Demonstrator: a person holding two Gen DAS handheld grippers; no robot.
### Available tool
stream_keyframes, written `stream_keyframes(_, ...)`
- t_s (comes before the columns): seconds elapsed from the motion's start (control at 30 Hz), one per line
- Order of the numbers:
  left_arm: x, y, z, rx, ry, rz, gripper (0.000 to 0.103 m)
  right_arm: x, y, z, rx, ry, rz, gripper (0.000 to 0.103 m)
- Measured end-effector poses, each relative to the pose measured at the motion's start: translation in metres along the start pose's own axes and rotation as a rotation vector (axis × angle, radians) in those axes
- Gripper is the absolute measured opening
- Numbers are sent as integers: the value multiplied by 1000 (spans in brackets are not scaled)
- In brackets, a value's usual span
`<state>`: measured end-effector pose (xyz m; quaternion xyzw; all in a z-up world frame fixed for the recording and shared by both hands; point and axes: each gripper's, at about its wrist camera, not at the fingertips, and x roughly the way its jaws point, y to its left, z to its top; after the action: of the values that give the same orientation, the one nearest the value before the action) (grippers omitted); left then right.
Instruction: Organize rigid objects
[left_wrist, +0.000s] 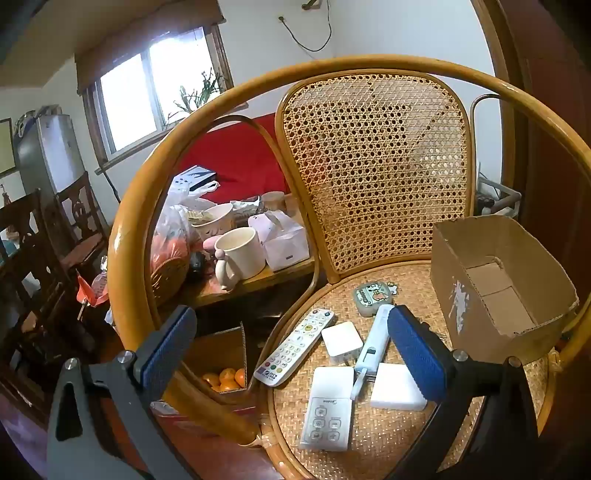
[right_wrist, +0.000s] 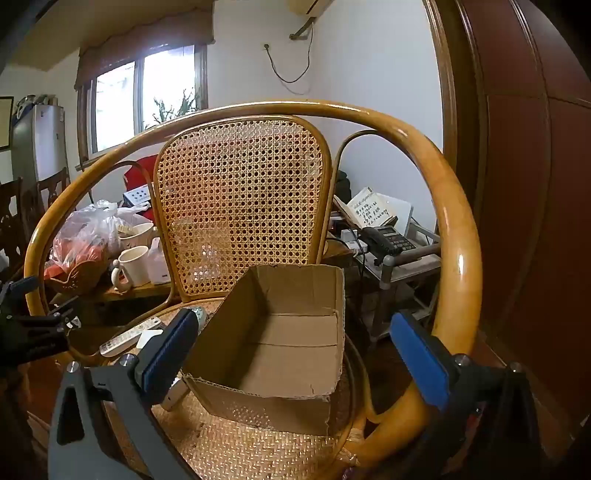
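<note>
Start of sorting: our left gripper (left_wrist: 291, 347) and right gripper (right_wrist: 295, 350), both spread wide, nothing held. Next: grasp the TV remote (left_wrist: 294, 347), drop into cardboard box (right_wrist: 291, 332).

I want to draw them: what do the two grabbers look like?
The left gripper and the right gripper look alike: dark grey frames with silver screws and triangular cut-outs, and two flat fingers faced with ribbed blue pads. No sleeves or cables show.
</note>
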<state>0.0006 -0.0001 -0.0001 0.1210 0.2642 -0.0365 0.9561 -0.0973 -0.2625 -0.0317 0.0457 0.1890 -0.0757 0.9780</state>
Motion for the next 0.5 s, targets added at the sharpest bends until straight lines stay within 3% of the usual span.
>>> stream_keyframes(0.5,-1,-3,-1,21,-14,11,103,0,2,-2,-15,-1,-17,103)
